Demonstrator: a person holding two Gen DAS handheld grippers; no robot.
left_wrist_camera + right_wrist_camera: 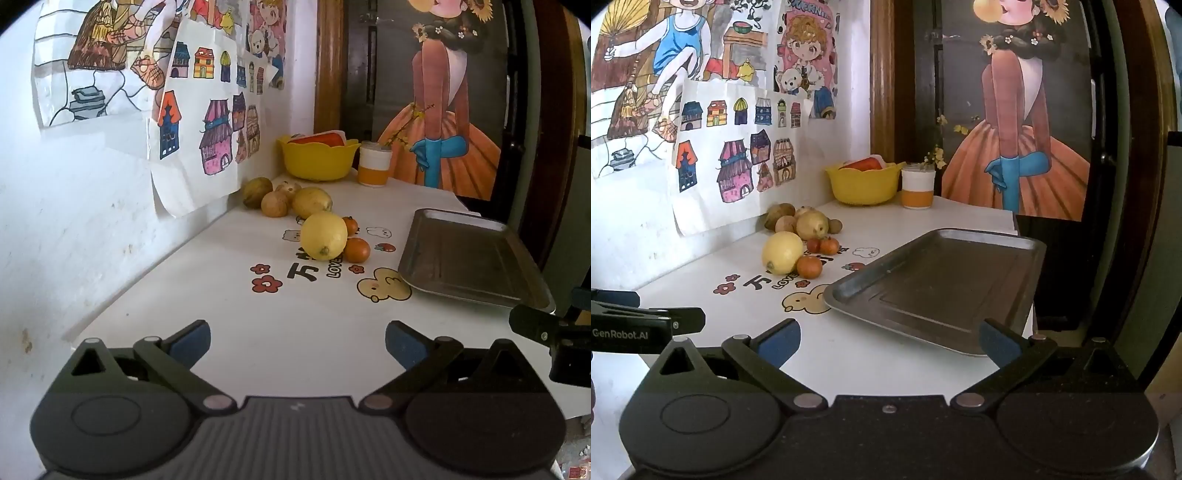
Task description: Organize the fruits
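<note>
A: Lemon (324,236) heads the fruit pile on the bench (229,321), left of the empty metal tray (469,258), small oranges (356,250) touching it.

B: Left gripper (297,341) has its jaws spread wide, holding nothing, lemon straight ahead.

A: Right gripper (890,341), equally wide and empty, faces the tray.

B: I'd say left is nearer; the lemon's stem end points toward it.

Right gripper (889,341) hangs over the white table (871,354), jaws spread wide, nothing between them. Empty metal tray (934,284) lies at 1 o'clock. Fruit pile at 11 o'clock: large lemon (782,252) touching a small orange (809,266). Yellow bowl (863,184) stands at 12 o'clock.
</note>
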